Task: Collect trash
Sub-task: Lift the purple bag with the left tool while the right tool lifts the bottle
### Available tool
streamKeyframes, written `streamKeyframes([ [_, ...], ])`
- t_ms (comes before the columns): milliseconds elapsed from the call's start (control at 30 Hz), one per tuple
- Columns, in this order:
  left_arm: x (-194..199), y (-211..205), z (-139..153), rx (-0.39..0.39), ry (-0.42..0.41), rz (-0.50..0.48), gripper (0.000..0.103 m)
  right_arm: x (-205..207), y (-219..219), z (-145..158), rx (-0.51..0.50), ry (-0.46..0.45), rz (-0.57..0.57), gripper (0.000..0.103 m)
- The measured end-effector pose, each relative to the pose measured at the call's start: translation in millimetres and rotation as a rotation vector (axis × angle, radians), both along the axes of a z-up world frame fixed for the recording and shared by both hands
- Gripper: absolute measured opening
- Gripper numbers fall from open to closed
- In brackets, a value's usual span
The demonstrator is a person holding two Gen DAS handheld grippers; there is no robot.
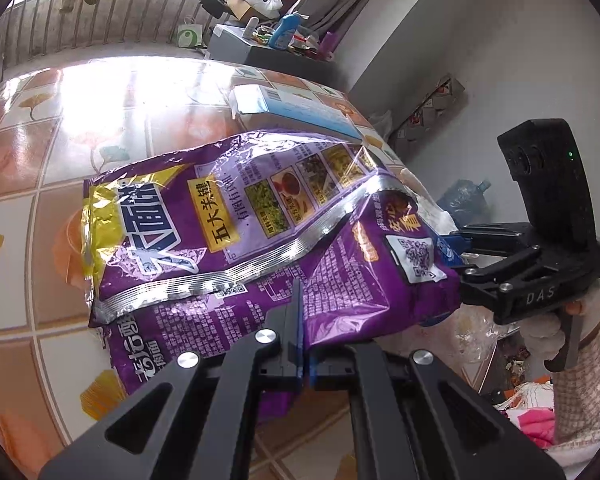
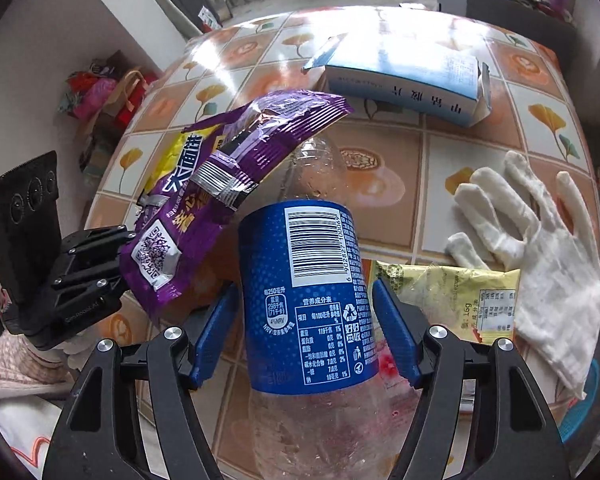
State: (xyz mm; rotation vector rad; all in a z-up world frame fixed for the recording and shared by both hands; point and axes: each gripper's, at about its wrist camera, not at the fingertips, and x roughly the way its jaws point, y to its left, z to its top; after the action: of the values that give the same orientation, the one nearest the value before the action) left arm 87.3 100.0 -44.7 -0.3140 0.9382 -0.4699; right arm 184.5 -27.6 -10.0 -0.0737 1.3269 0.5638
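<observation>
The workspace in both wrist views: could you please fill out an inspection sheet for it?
Surface: table under a glossy leaf-patterned tile-print cover, strong glare at the far end.
Job's things: purple noodle wrapper, lifted off the surface; clear bottle with blue label; yellow sachet lying flat; blue-and-white carton, end flap open.
Clutter: white glove, flat beside the sachet.
Grippers: left hand-held gripper shut on the wrapper's edge; right hand-held gripper open, pads either side of the bottle; contact unclear.
Cables: nothing seen.
Surroundings: cluttered grey side table, window bars, bags on the floor.
</observation>
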Motion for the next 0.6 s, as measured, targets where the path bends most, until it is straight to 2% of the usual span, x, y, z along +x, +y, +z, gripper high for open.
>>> streamKeyframes([
  [233,-2.1,8.1,8.7,-0.005,-0.021,0.002,0.001,1.7,-17.4,2.9,0.08,0.026,-0.077,0.06],
  [600,-13.2,24.6,61.8,-0.01,-0.14,0.025,0.001,-18.9,-88.3,39.2,0.281,-0.009,-0.252,0.059],
])
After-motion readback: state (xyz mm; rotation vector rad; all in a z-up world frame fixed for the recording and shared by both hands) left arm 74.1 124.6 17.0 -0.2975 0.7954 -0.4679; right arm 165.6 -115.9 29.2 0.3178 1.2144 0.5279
